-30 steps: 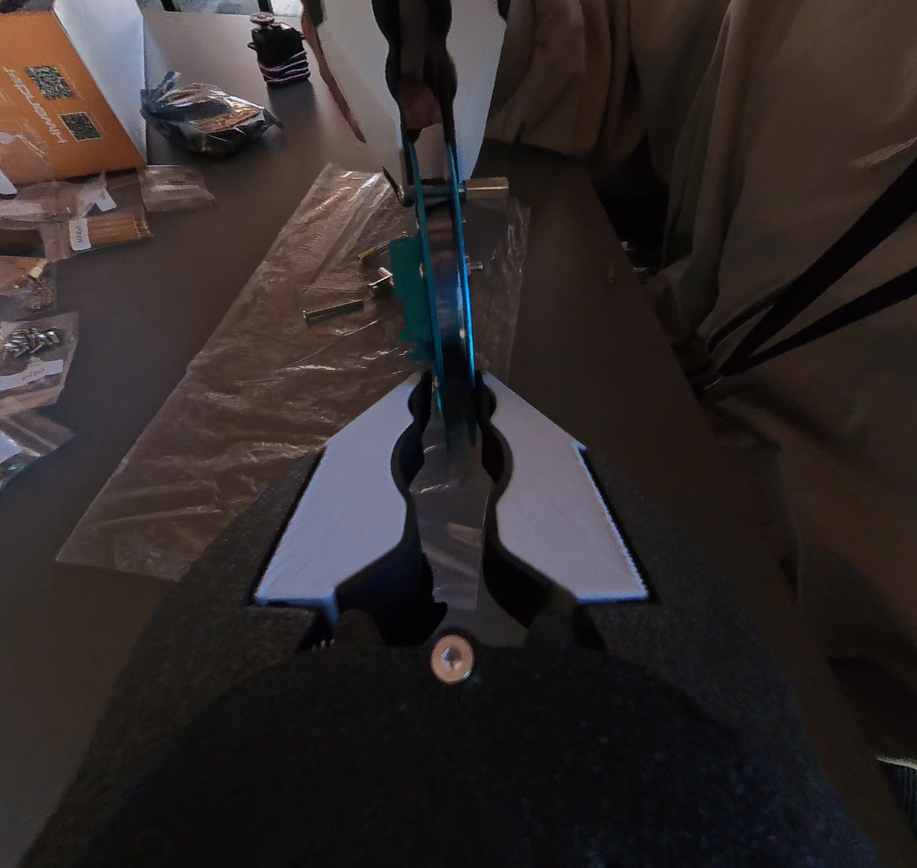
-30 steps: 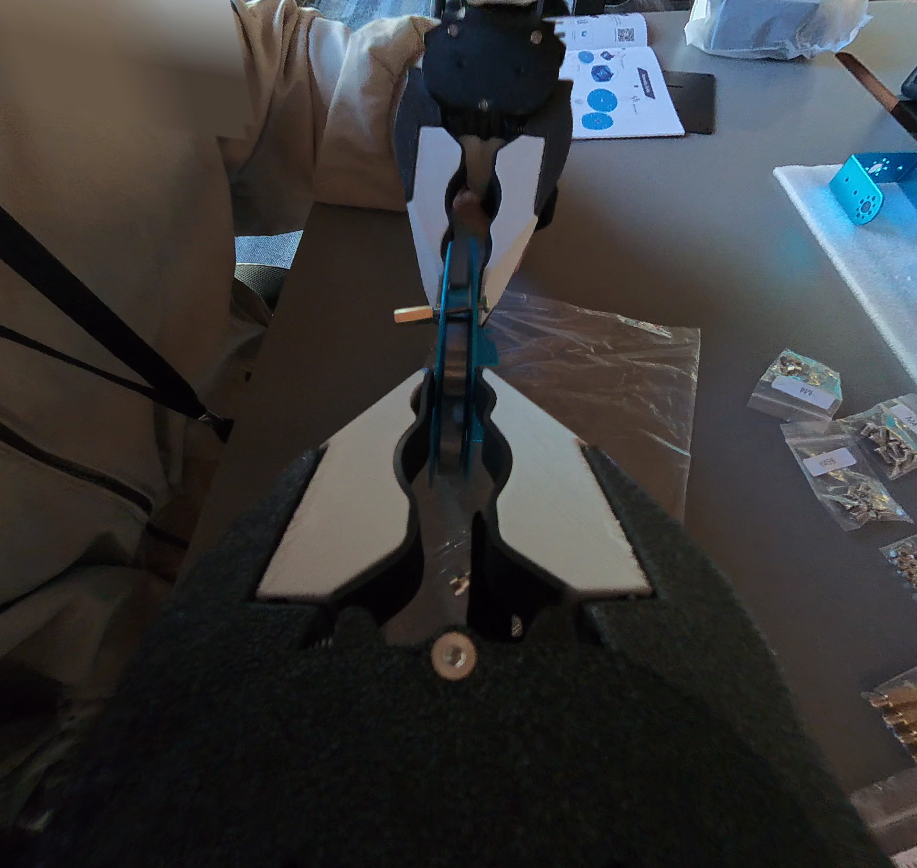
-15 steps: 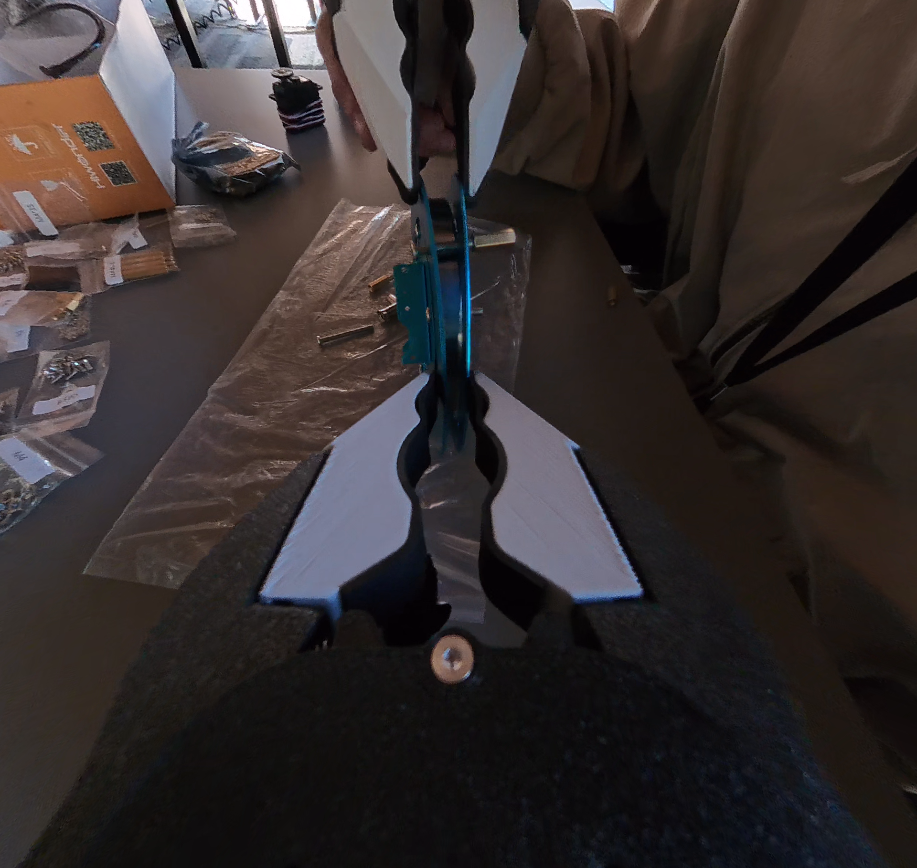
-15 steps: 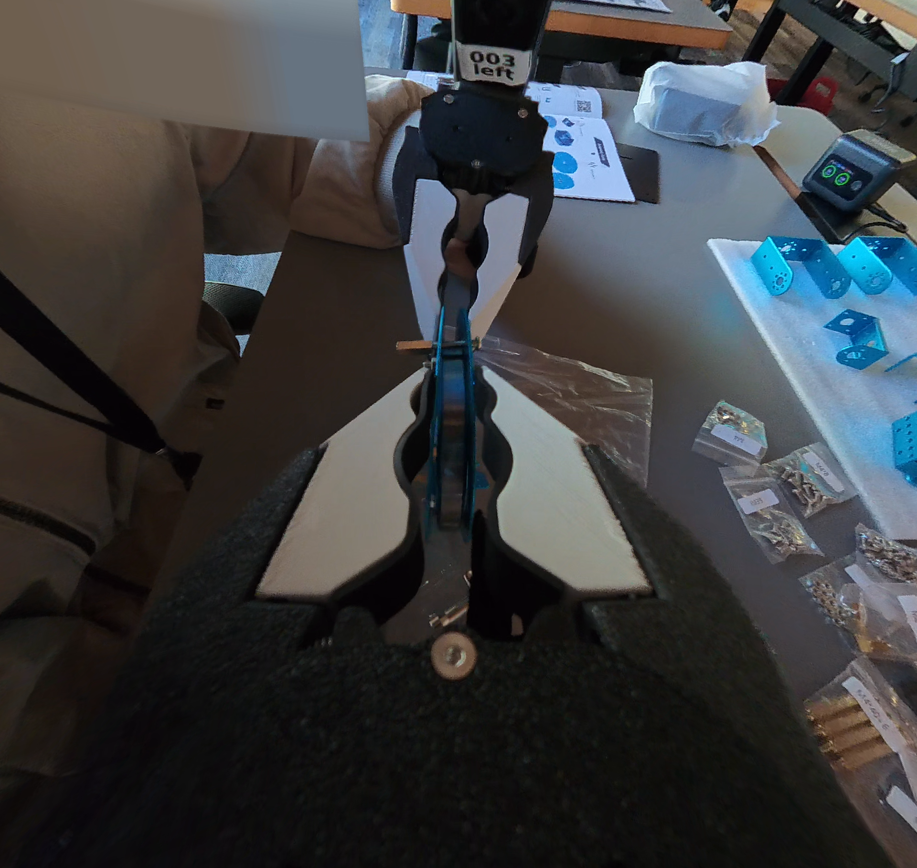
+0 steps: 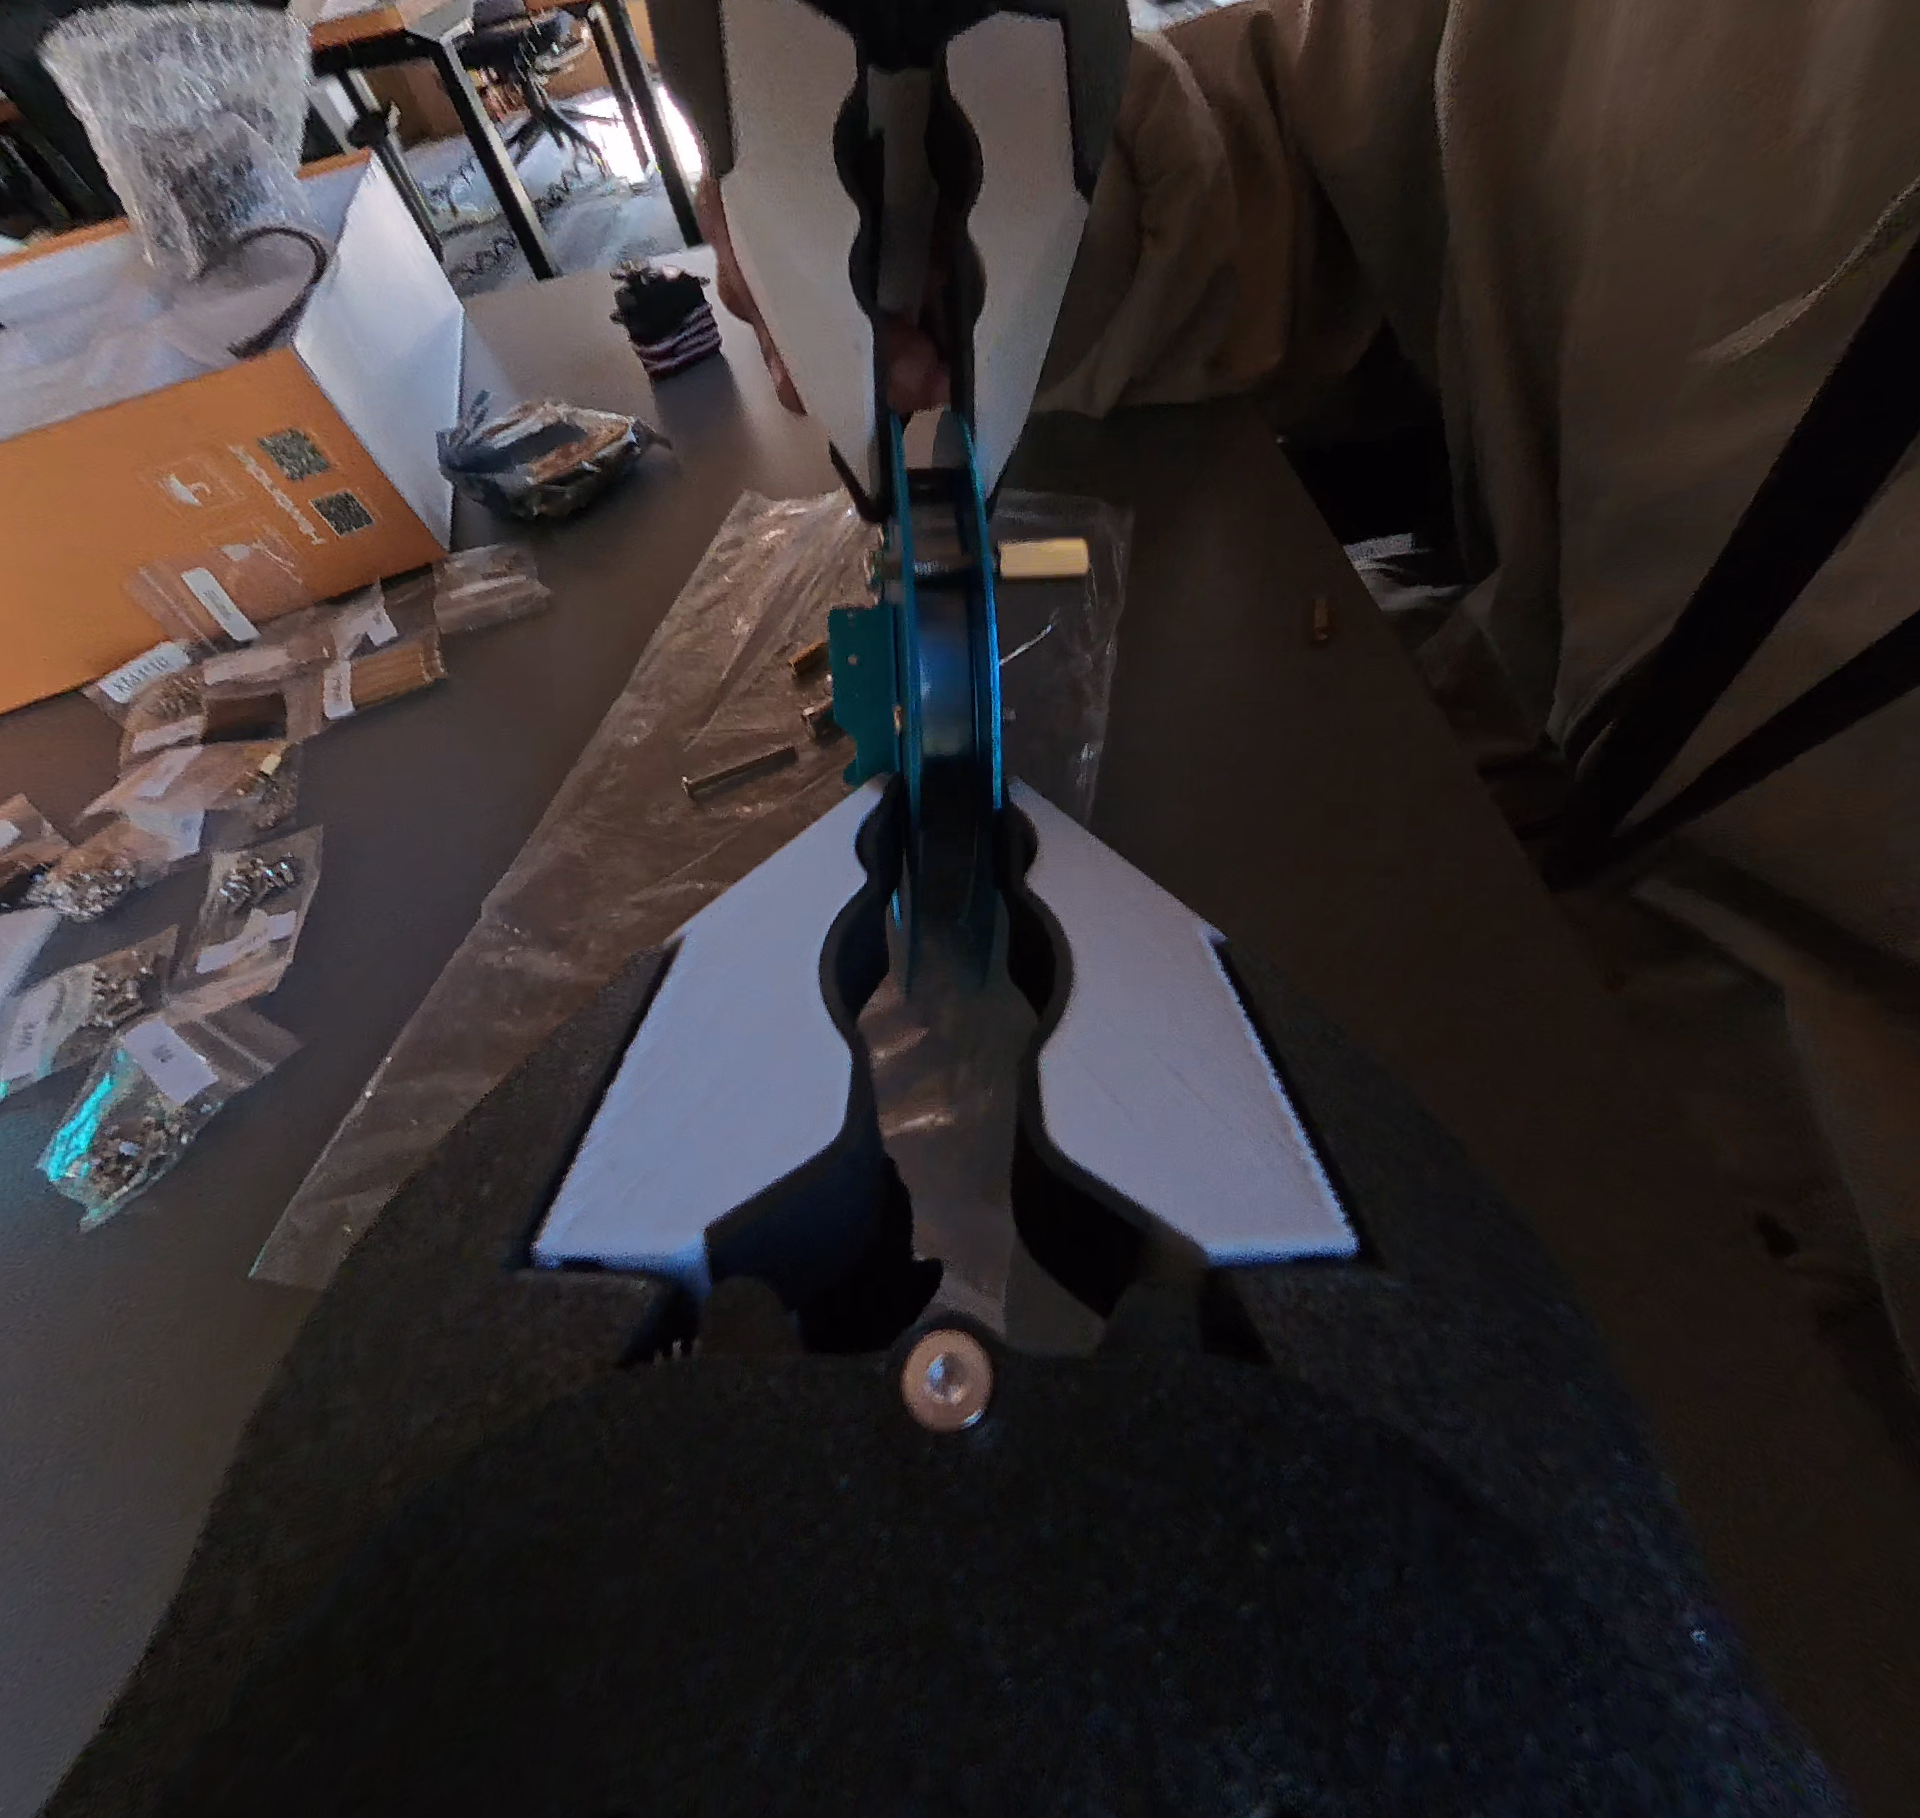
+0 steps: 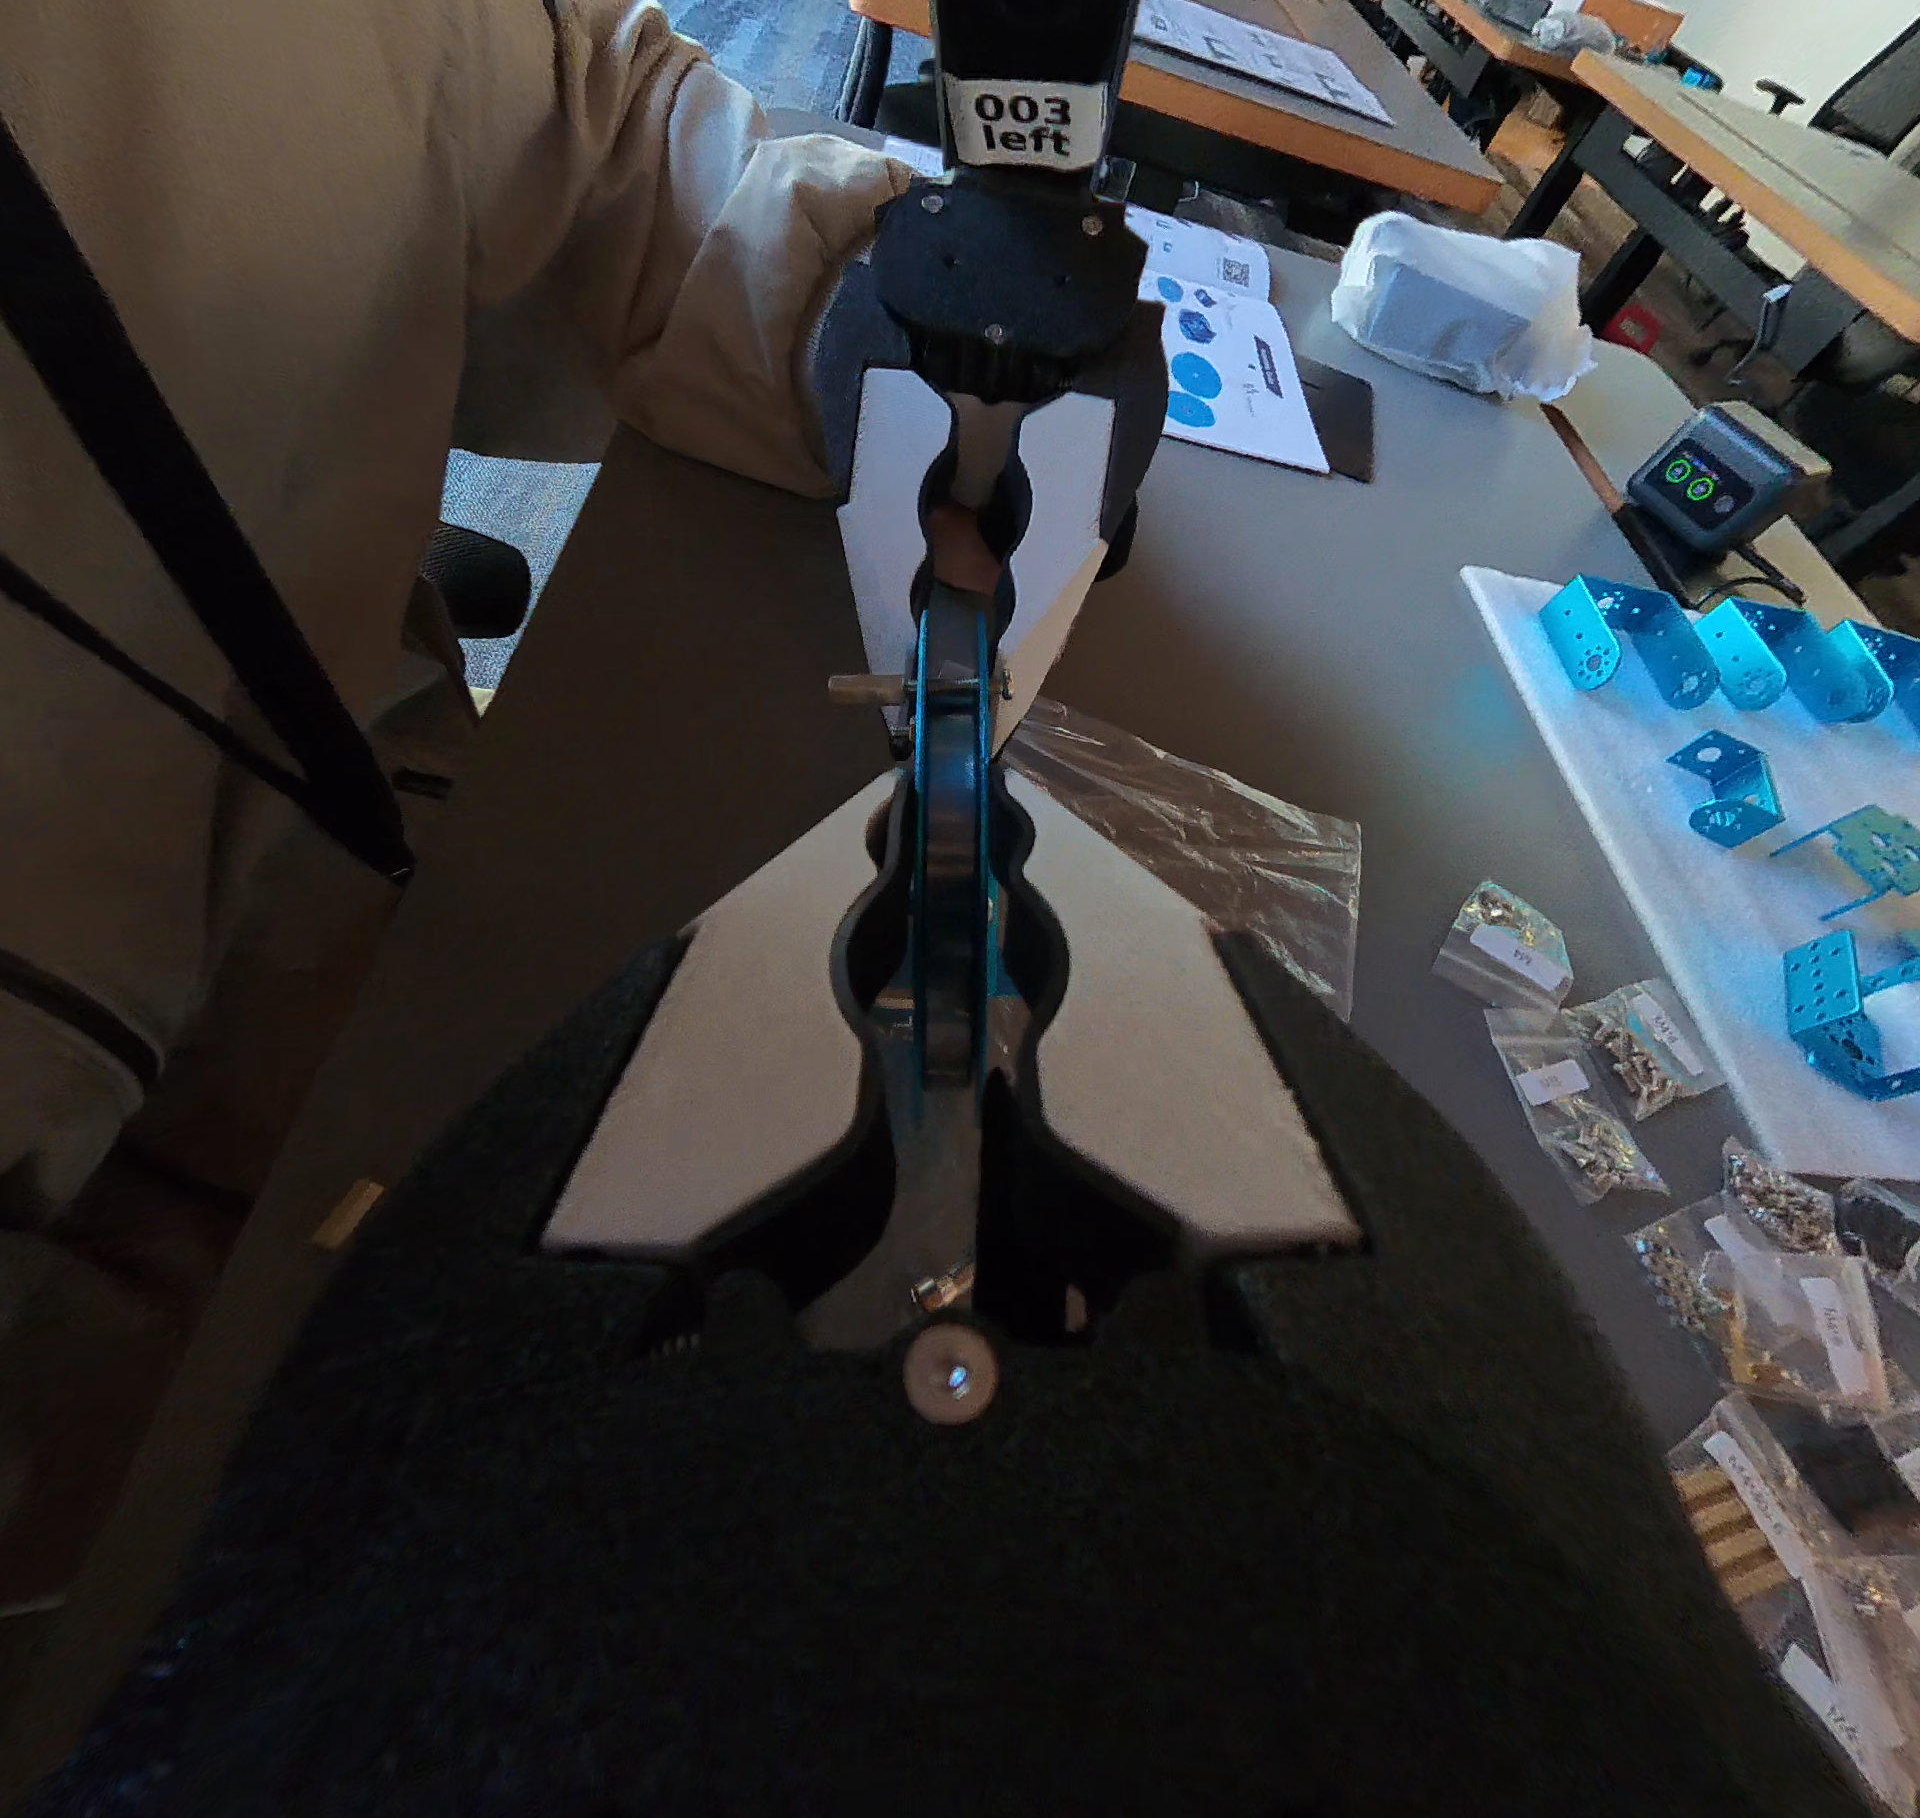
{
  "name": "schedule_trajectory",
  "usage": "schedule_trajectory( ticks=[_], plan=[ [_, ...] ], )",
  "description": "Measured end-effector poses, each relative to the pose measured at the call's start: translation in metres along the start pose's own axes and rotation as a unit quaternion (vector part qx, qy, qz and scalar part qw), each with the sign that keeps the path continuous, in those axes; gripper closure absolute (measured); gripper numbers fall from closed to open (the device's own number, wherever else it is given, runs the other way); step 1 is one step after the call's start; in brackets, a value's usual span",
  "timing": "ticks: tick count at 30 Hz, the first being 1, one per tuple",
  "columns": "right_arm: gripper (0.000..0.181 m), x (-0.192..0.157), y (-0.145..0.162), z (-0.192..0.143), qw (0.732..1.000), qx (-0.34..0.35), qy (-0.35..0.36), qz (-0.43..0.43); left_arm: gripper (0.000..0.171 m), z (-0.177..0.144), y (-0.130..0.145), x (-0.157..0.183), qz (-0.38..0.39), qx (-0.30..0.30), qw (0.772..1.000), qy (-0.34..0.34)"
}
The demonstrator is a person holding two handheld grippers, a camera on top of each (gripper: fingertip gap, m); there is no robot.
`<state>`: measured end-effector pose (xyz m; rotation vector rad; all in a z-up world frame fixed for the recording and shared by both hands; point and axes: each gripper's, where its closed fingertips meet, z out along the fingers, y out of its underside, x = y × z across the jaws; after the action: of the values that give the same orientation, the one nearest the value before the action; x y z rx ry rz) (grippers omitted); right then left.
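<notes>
A: What've I got in the left gripper (image 5: 943,823)?

B: Jaws clamped on the near end of the blue disc assembly (image 5: 940,667), edge-on at frame centre. Two thin blue plates w/ a dark gap betw. them.

A: And my right gripper (image 6: 948,812)?

B: Same part, opposite end, jaws pinched on it too. In left wrist view I see it coming down from top centre; in right wrist view the left one does likewise.

A: Where's the part sit?

B: Held above the clear plastic bag (image 5: 644,812) on the grey table (image 5: 436,812). A brass standoff (image 6: 868,686) sticks out its side.

A: Around it?

B: Orange box (image 5: 177,511) upper left; blue brackets (image 6: 1704,646) on a white sheet (image 6: 1683,875) at right; small hardware bags (image 6: 1600,1072) lower right.
</notes>
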<state>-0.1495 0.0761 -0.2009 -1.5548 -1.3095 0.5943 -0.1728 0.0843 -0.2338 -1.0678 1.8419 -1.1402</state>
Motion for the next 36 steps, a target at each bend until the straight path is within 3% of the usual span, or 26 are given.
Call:
schedule_trajectory(
  ticks=[9, 15, 19, 27, 36],
  plan=[
    [0.169, 0.004, 0.0, 0.0, 1.0, 0.011, 0.0, 0.024, 0.134, -0.002, -0.011, -0.016, -0.016, 0.026, 0.998, -0.055],
    [0.169, 0.001, 0.0, 0.0, 1.0, 0.011, -0.009, 0.021, 0.134, -0.007, -0.015, -0.011, 0.016, 0.033, 0.998, -0.046],
    [0.169, 0.001, 0.0, 0.0, 1.0, 0.011, -0.013, 0.024, 0.133, -0.022, -0.036, -0.01, -0.033, 0.084, 0.996, -0.016],
    [0.169, -0.008, -0.004, 0.006, 1.0, 0.011, -0.023, 0.006, 0.139, 0.003, -0.033, 0.008, -0.027, 0.07, 0.997, 0.003],
    [0.167, -0.005, -0.003, 0.006, 0.998, 0.022, -0.046, 0.048, 0.154, 0.006, -0.034, 0.001, 0.006, 0.063, 0.997, -0.043]
  ],
)
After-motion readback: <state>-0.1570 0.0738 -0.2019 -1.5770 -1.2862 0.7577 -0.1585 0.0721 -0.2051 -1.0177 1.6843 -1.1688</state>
